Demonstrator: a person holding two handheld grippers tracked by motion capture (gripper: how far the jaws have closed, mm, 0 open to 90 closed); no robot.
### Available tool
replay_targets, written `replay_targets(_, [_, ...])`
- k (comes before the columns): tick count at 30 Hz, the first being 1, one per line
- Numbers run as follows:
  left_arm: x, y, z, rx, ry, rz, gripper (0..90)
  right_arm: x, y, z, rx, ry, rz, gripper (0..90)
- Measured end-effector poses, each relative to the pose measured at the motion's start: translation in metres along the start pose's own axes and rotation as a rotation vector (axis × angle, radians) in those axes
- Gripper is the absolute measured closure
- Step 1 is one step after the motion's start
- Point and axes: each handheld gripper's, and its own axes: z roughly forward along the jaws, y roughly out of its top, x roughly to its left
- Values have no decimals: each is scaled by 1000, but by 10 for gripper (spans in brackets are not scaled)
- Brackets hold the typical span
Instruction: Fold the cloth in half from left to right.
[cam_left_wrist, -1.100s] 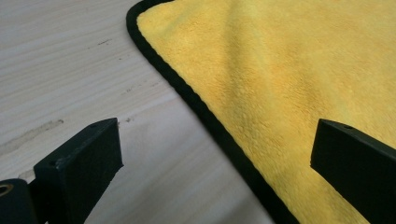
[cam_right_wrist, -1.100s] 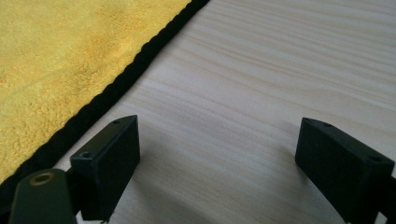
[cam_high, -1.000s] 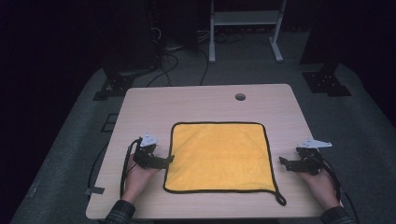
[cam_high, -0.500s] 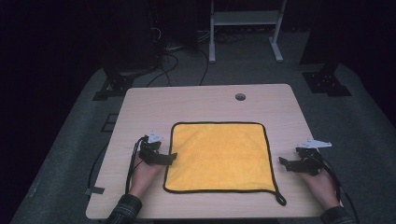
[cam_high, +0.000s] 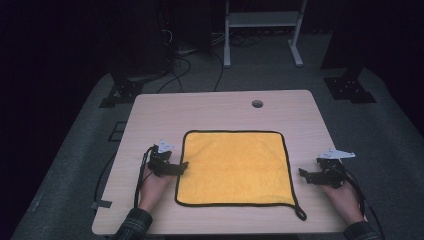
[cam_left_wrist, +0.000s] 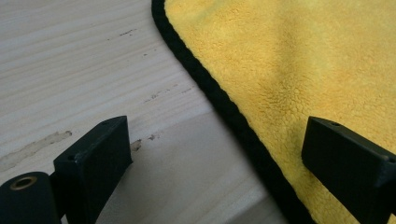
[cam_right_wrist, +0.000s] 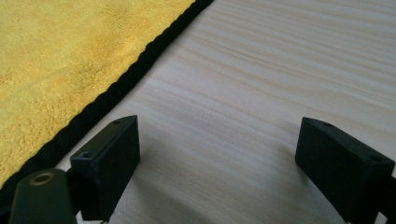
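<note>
yellow cloth (cam_left_wrist: 299, 70) edge lies between the left gripper's (cam_left_wrist: 224, 163) spread jaws.

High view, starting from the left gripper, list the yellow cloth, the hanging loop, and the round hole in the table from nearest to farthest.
From the left gripper:
1. Yellow cloth, its left edge right at the jaws.
2. Round hole, far side of the table, toward the right.
3. Hanging loop, cloth's near right corner.
</note>
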Motion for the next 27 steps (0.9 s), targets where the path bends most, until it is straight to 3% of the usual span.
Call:
replay_targets(4, [3,1,-1,-37,5,-17,180,0,0,0,0,0,0,129])
replay_targets(9, [1,1,-1,-31,13,8,338,0,0,0,0,0,0,129])
replay_targets(19, [-9,3,-4,-21,-56,37,752,0,0,0,0,3,-2,129])
replay_targets(27, [-12,4,-4,-16,-62,37,861,0,0,0,0,2,-2,129])
